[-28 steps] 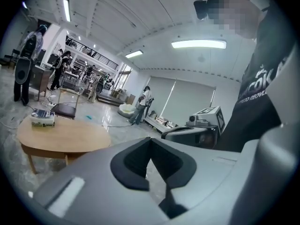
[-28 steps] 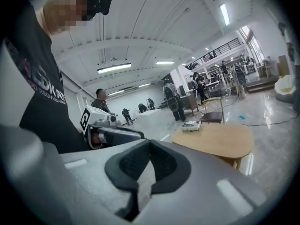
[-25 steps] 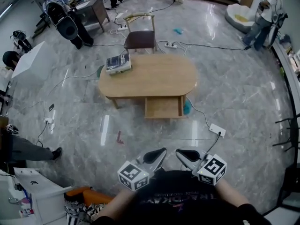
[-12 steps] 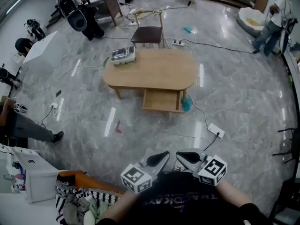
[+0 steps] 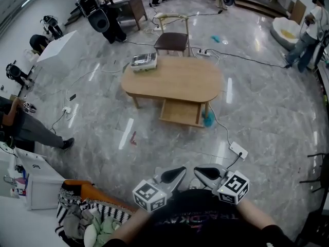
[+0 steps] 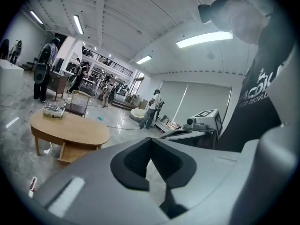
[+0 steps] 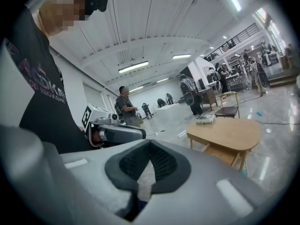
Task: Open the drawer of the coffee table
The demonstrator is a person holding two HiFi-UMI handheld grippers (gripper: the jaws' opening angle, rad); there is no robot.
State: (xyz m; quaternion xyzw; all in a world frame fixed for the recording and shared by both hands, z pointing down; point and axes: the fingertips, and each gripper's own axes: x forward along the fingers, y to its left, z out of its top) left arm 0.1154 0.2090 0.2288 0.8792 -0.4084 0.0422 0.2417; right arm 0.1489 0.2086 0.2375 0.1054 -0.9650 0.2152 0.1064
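My left gripper and right gripper were pressed together on nothing, close to my chest. The drawer stood out beneath the near edge of the coffee table, well apart from me. I judged the opening done; any further pull called for walking closer first.

Illumination is bright and even, supplied by ceiling strip lights that blow out to white in both gripper views. The polished floor reflects them as pale, elongated glare streaks in the head view. Shadows are soft; a faint one lies under the desk. All three views show strong fisheye distortion: straight lines bow toward the edges, and the gripper views end in a dark circular vignette. The left gripper and right gripper, close to the lens, render soft; the background is sharper.
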